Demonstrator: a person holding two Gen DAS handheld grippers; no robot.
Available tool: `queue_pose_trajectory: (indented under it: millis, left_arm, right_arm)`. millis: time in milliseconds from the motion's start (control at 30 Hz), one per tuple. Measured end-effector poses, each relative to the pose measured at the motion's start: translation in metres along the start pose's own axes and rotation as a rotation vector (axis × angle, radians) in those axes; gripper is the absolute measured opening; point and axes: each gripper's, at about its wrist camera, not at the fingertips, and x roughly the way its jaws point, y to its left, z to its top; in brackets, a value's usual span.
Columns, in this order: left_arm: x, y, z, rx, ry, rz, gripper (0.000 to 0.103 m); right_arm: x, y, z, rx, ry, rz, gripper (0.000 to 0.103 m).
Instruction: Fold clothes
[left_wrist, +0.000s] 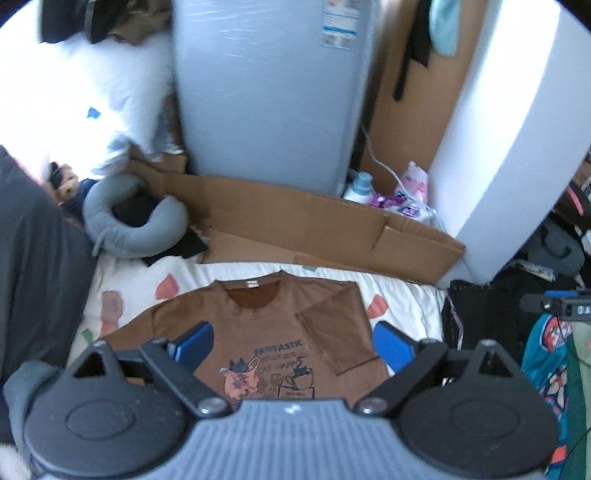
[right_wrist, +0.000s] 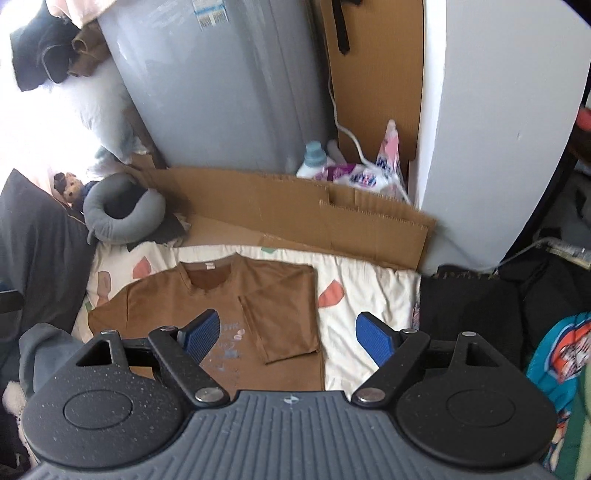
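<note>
A brown long-sleeved shirt (left_wrist: 258, 321) (right_wrist: 207, 295) with a cat print lies flat on the white patterned bedding (left_wrist: 399, 299) (right_wrist: 362, 288), collar away from me. Its right sleeve (left_wrist: 332, 332) (right_wrist: 280, 325) is folded in across the chest; the left sleeve still stretches out to the left. My left gripper (left_wrist: 293, 345) hangs high above the shirt's print, open and holding nothing. My right gripper (right_wrist: 286, 338) hovers above the shirt's right edge, jaws wide apart, open, nothing between them.
Flattened cardboard (left_wrist: 303, 225) (right_wrist: 295, 218) lies behind the bedding, against a grey appliance (left_wrist: 266, 92). A grey neck pillow (left_wrist: 129, 221) (right_wrist: 122, 210) sits at the back left. Dark and colourful clothes (left_wrist: 546, 350) (right_wrist: 554, 350) pile up on the right; a white wall panel (right_wrist: 480, 129) stands behind.
</note>
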Motion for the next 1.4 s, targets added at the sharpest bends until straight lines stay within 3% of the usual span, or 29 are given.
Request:
queue_pose_trajectory:
  millis: [300, 633, 900, 1400]
  left_arm:
    - [-0.034, 0.058, -0.007, -0.112, 0.002, 0.045, 0.095]
    - [-0.052, 0.115, -0.024, -0.127, 0.021, 0.105, 0.095]
    - [-0.040, 0.155, -0.042, -0.162, 0.041, 0.114, 0.095]
    - [0.015, 0.201, -0.089, -0.213, 0.048, 0.182, 0.095]
  right_arm:
    - [-0.048, 0.027, 0.016, -0.028, -0.014, 0.005, 0.086]
    - [-0.055, 0.063, 0.028, -0.035, 0.016, 0.022, 0.086]
    - [-0.030, 0.102, 0.019, -0.073, 0.040, 0.027, 0.086]
    - [0.061, 0.169, -0.029, -0.151, 0.130, 0.075, 0.086]
